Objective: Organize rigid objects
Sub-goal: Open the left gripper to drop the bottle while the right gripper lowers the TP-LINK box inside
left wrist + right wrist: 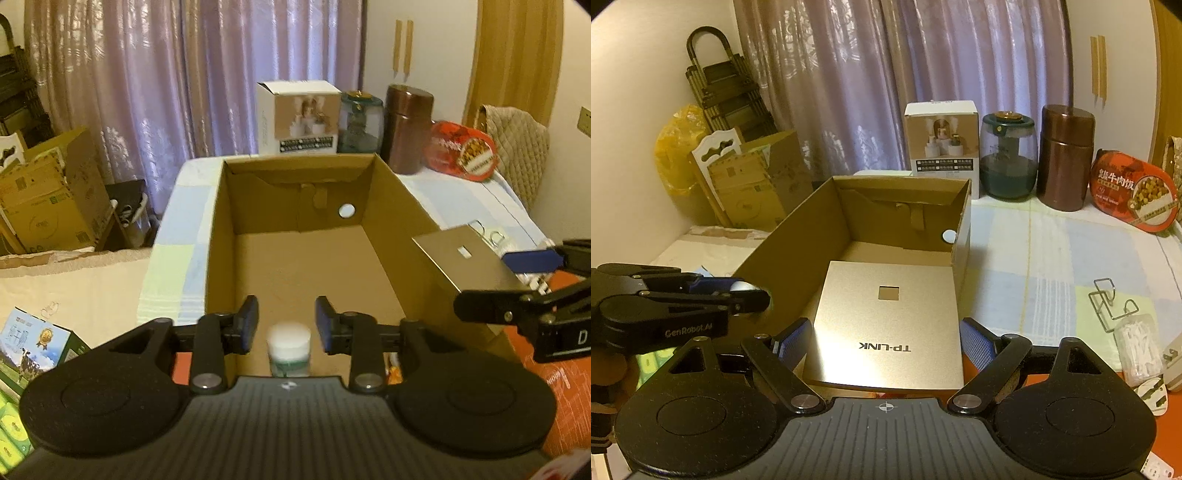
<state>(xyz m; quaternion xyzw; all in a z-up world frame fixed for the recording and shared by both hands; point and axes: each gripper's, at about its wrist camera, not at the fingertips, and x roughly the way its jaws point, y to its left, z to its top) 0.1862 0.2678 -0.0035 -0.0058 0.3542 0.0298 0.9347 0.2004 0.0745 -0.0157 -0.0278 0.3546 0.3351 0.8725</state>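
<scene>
A lived-in room of a home: lilac curtains (905, 81) hang across the back at 12 o'clock, and a folded stepladder (727, 92) leans by stacked cardboard boxes (757, 181) at 10 o'clock. A checked cloth (1052, 251) covers the surface, with a glass jar (1007, 162), a brown canister (1065, 155) and a packaged rice meal (1134, 192) at 1 to 2 o'clock.

Worktop (1052, 251) is covered by a pale checked cloth of blue, green and white squares. Open cardboard box (798, 243) stands directly on it. Along the far edge, in a row: white product carton (942, 147), glass jar (1008, 158), brown canister (1065, 155), red food pack (1134, 192). Near the right edge lie a wire hook (1112, 302) and a clear packet (1137, 347).
</scene>
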